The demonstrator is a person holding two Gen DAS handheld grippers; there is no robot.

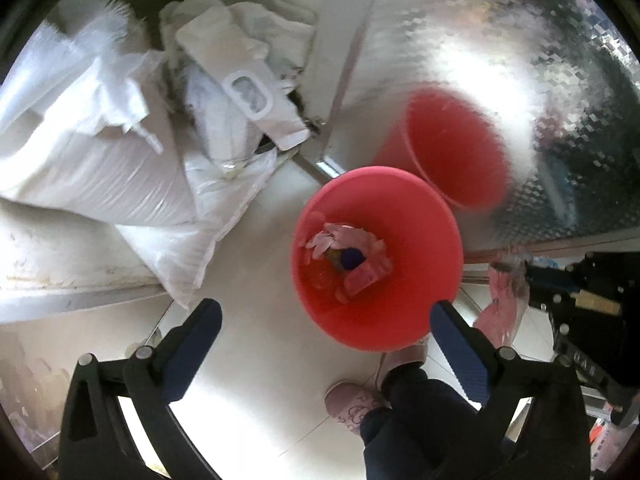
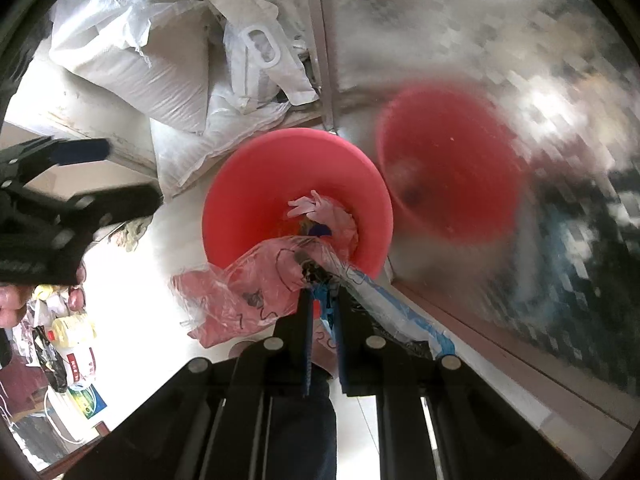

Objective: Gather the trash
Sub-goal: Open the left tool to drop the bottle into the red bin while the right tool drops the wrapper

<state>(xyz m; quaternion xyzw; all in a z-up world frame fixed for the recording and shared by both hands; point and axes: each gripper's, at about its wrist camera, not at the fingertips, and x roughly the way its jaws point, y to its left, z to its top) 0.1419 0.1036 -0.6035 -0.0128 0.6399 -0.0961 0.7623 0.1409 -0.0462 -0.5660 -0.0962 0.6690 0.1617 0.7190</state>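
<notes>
Two tongs hung over a round red plastic bucket (image 1: 376, 256) that stood on the pale tiled floor (image 1: 256, 320), beside a shiny patterned metal door (image 1: 500, 40) that showed the bucket's reflection. Some trash already lay at the bottom of the bucket: pink crumpled wrappers (image 1: 348, 240) and a small dark blue thing.

To do this step well, I think the right tongs (image 2: 322, 296) should sit right above the middle of the bucket before letting go, because the thin bag is light and could float out onto the floor.

Those right tongs were squeezed tight on a crinkly pink and clear plastic bag (image 2: 248, 280), which hung just over the bucket's near rim. The left tongs (image 1: 326, 320) were wide open and held nothing, touching nothing. White woven sacks (image 1: 100, 152) were piled near the bucket.
</notes>
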